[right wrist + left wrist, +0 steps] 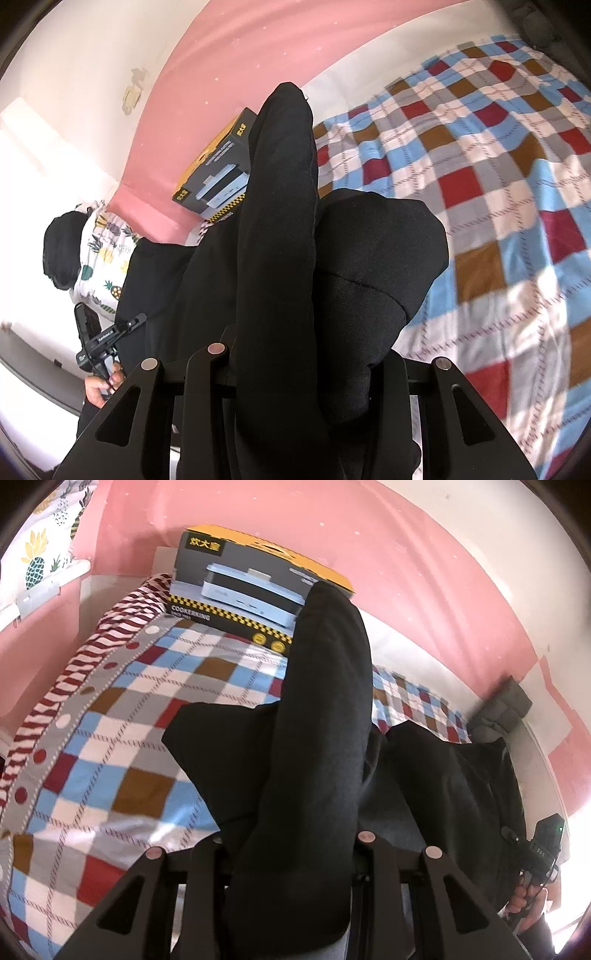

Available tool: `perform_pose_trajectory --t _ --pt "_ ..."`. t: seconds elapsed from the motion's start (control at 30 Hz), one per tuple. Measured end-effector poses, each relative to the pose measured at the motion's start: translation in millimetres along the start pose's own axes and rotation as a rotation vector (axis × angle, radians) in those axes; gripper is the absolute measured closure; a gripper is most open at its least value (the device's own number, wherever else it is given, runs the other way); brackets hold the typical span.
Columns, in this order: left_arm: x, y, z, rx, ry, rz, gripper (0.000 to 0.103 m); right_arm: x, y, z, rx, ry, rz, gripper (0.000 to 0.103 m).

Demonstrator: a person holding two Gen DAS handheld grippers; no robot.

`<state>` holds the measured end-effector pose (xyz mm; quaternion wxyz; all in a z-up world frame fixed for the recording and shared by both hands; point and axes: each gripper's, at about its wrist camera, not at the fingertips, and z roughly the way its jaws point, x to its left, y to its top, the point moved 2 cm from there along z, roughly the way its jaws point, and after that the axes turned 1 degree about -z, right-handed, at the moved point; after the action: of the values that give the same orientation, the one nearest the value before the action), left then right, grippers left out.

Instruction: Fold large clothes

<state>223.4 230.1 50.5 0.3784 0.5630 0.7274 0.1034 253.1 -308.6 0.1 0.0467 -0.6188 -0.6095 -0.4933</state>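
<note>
Garment, black, hangs above the bed; your left gripper and right gripper each have fingers clamped on an edge, likely raising it to spread flat.

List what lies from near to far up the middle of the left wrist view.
Left hand-held gripper → black garment → checkered bedspread → Cookerking appliance box → pink wall.
</note>
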Motion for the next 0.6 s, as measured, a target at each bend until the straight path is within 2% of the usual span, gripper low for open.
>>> perform_pose_trajectory --t 0.17,0.33,0.5,0.57,0.6 --pt "21 26 15 -0.012 0.019 -0.003 0.072 5 14 37 0.006 0.017 0.002 0.066" --pt "48 37 44 0.005 0.035 -0.014 0.071 -3 19 74 0.035 0.018 0.018 0.066" --pt "81 23 92 0.053 0.077 -0.033 0.071 -34 5 118 0.112 -0.033 0.059 0.063" --pt "99 13 109 0.071 0.102 -0.054 0.069 -52 -5 126 0.132 -0.054 0.093 0.058" --pt "107 8 114 0.08 0.091 -0.074 0.067 -63 -10 128 0.139 -0.049 0.122 0.052"
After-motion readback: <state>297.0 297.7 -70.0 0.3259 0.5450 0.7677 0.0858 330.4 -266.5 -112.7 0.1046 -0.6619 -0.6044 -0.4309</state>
